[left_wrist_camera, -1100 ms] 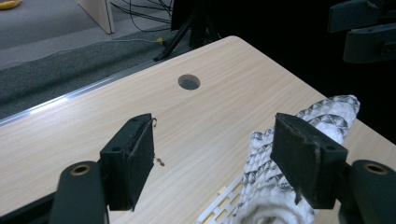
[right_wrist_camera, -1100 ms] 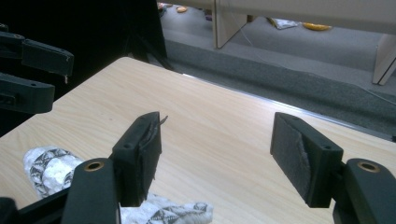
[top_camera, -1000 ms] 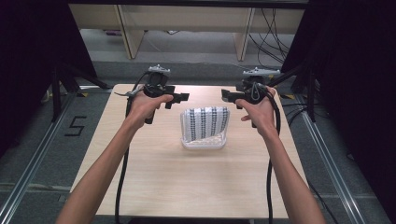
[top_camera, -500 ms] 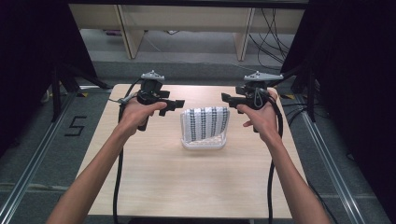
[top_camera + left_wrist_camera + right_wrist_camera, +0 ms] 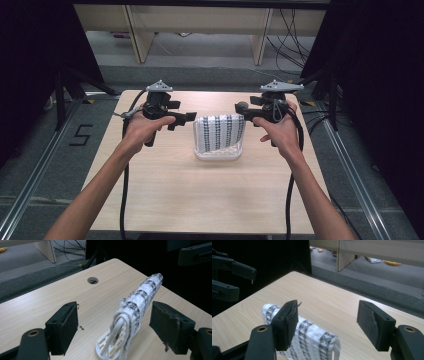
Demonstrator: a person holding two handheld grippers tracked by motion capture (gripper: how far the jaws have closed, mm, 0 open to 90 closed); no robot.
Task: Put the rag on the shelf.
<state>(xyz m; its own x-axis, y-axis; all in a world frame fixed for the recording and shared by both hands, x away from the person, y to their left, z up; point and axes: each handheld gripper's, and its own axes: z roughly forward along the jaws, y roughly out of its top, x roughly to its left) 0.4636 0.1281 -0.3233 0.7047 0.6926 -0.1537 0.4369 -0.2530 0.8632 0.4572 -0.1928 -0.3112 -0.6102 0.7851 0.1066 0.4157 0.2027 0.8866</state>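
In the high view, a white cloth with a dark geometric print [image 5: 218,131] hangs over the upright wall of a white slotted plastic rack [image 5: 219,153] that stands on the light wooden table [image 5: 200,200], near the middle of its width and nearer the far edge than the near one. The left gripper [image 5: 189,118] hovers just left of the cloth and the right gripper [image 5: 243,107] just right of it, each held in a hand and pointing inward at the cloth.

In the left gripper view, the jaws stand spread wide with nothing between the pads; the draped cloth [image 5: 140,305] and the rack [image 5: 110,347] lie ahead between them, untouched. A round cable hole [image 5: 92,280] sits toward the table's edge.

In the right gripper view, the jaws are likewise spread and empty, above the cloth [image 5: 312,340], and the left gripper [image 5: 232,282] shows at the left edge.
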